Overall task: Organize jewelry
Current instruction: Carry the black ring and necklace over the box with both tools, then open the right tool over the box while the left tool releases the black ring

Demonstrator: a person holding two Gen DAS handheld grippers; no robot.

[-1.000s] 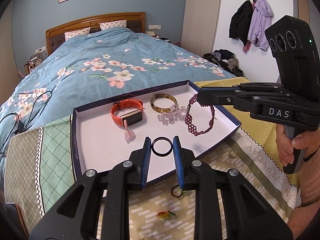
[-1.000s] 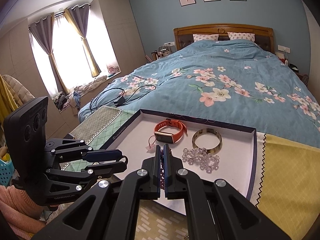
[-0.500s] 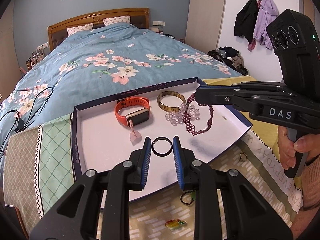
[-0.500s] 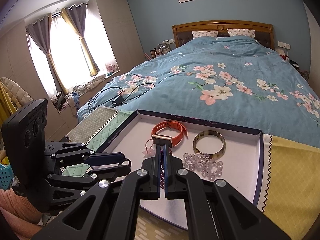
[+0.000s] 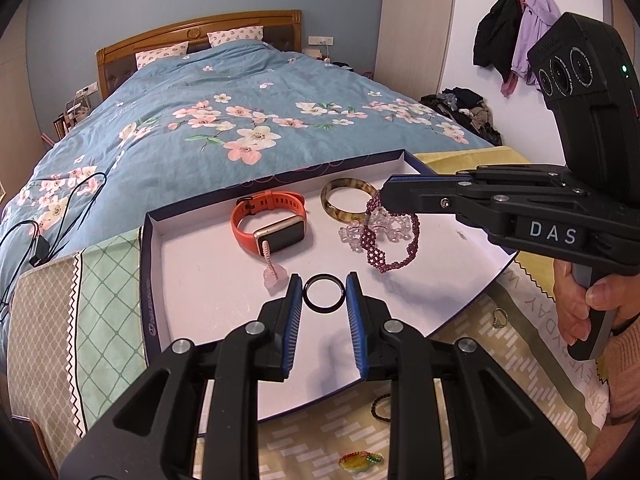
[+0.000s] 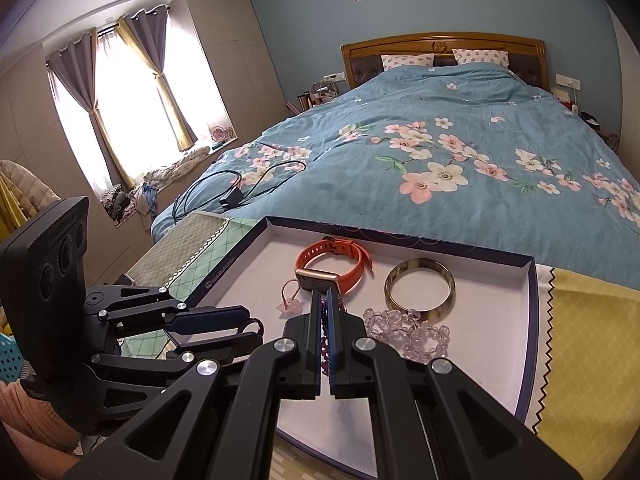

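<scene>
Left gripper [image 5: 323, 300] pinches a black ring [image 5: 323, 293], right gripper [image 6: 325, 312] a purple beaded bracelet [image 5: 390, 246] over the half-filled tray [image 5: 192, 264]; a gold ring [image 5: 498, 317] waits outside.

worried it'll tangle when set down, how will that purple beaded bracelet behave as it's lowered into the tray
Probably floppy: the purple beaded bracelet hangs in a loose loop from the shut right gripper, sagging under its own weight. It will likely collapse where it lands rather than hold a shape. Its beads already overlap the clear crystal bracelet in the left wrist view, so snagging seems possible.
</scene>
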